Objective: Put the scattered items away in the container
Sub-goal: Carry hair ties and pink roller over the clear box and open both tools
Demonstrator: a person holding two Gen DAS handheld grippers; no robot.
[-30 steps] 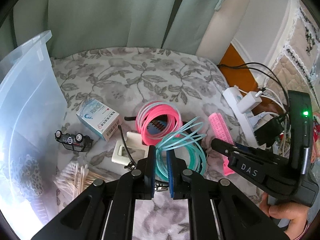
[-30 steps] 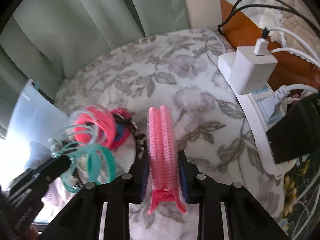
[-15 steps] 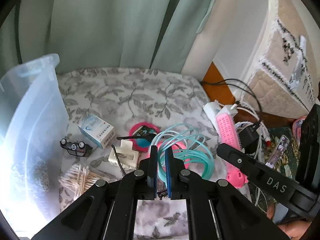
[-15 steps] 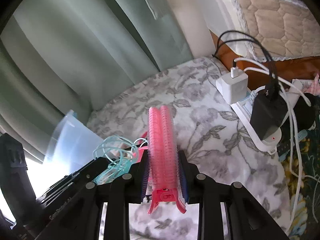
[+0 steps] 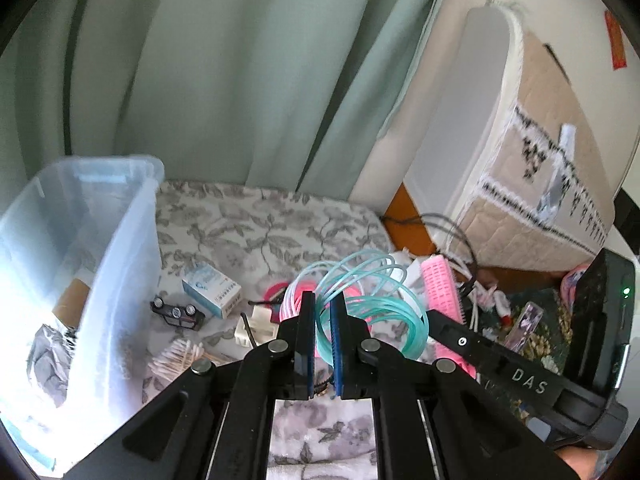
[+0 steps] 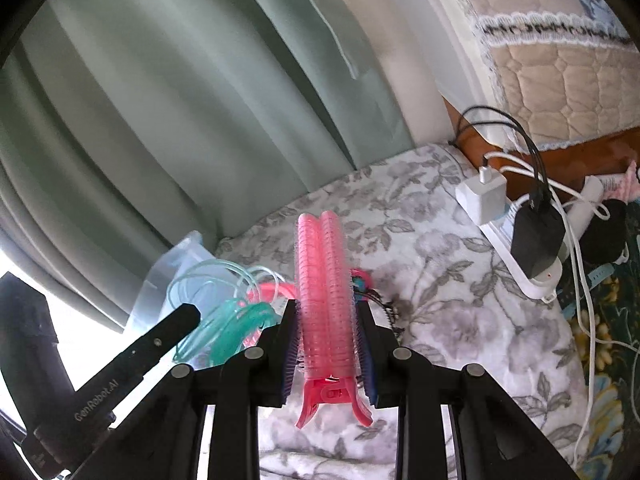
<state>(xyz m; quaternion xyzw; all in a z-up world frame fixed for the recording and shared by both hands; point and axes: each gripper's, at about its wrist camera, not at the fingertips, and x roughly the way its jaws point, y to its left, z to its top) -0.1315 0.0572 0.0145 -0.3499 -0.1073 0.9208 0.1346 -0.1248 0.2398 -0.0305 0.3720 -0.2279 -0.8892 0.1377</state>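
**Above the floral bed, both tongs loaded**

Over the flower-print bed point(image 5: 256, 232), a clear plastic storage bin point(image 5: 120, 264) stands at the left edge, open-topped, with crumpled foil and a brown piece of card inside. Green curtains point(image 5: 224, 72) hang behind it.

Raised above the bed, the left tongs point(image 5: 322, 344) are nearly closed, pinching a bundle of teal plastic loops point(image 5: 372, 304) with pink loops point(image 5: 294, 300) hanging against them. Just to their right, the right tongs point(image 6: 326, 344) are clamped on a pink hair-roller clip point(image 6: 322, 280), which stands upright between the pads with its pinch handles pointing down.

Lying on the bed near the bin are a small blue-and-white medicine box point(image 5: 212, 288), a black toy car point(image 5: 178, 314) just left of it, a cream plastic piece point(image 5: 256, 324) and a heap of cotton swabs point(image 5: 180, 358) closest to the camera.

Beyond the bed's far right edge sits a white power strip point(image 6: 536, 256) carrying a white charger point(image 6: 482, 196) and a black adapter point(image 6: 536, 236).
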